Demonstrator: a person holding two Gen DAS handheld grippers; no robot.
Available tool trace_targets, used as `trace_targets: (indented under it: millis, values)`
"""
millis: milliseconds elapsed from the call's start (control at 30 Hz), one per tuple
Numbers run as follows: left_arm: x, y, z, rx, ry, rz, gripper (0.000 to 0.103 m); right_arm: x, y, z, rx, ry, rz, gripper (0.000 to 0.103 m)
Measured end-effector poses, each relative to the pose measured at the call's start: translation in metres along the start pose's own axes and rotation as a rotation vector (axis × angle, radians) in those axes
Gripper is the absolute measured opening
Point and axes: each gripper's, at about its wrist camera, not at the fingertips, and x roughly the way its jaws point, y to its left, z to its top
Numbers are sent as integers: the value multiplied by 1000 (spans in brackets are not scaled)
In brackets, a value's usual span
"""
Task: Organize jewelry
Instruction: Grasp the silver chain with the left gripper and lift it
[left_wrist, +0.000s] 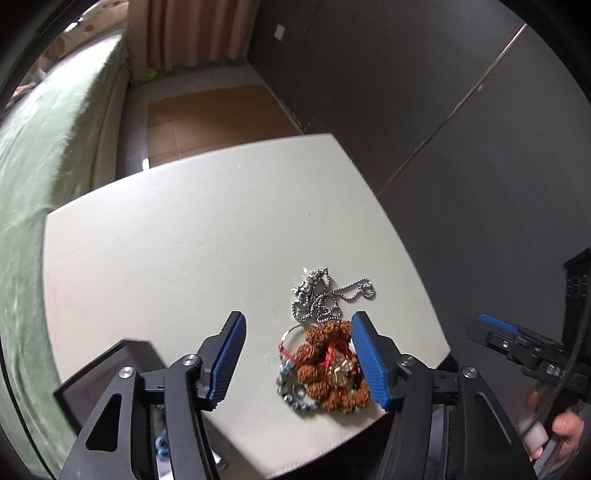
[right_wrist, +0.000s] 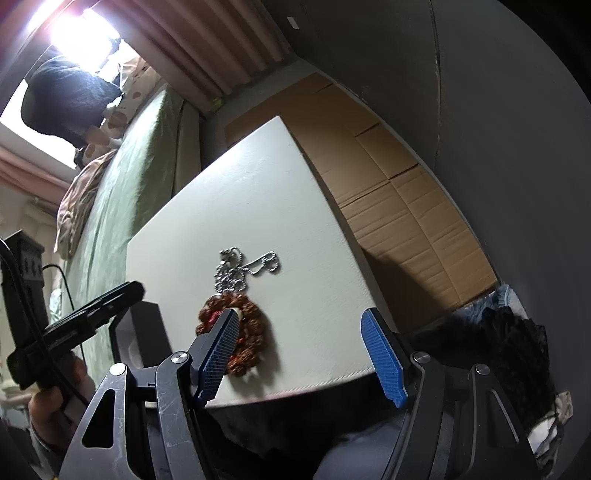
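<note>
A brown beaded bracelet with red thread lies on the white table near its front edge; it also shows in the right wrist view. A silver ball chain lies just beyond it, also in the right wrist view. Small blue-grey beads and a ring lie at the bracelet's left. My left gripper is open above the table, its right finger beside the bracelet. My right gripper is open at the table's front edge, to the right of the bracelet.
A dark open box sits at the table's front left, also in the right wrist view. A green bed lies left, cardboard on the floor beyond, dark wall panels to the right.
</note>
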Motion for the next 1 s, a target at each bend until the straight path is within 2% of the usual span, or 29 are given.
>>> trace_targets:
  millis: [200, 367, 567, 700, 800, 867, 900, 967, 1000]
  values:
    - [44, -10, 14, 45, 81, 34, 57, 12, -9, 3, 7, 12, 29, 69]
    - [71, -18, 22, 82, 117, 65, 57, 18, -21, 7, 20, 20, 17, 69]
    - [95, -29, 25, 132, 148, 109, 57, 24, -39, 9, 59, 31, 2, 69]
    - [101, -44, 16, 227, 138, 157, 57, 27, -44, 9, 70, 39, -2, 69]
    - [98, -45, 12, 250, 119, 173, 40, 29, -46, 9, 80, 45, -8, 69]
    - [95, -41, 12, 251, 114, 179, 19, 29, -45, 9, 84, 48, -9, 69]
    - [93, -36, 14, 239, 112, 165, 13, 30, -44, 9, 85, 48, -10, 69]
    - [90, -21, 19, 180, 120, 97, 10, 29, -41, 9, 85, 49, -5, 69]
    - [88, -17, 19, 166, 122, 90, 10, 30, -40, 8, 83, 49, 1, 69]
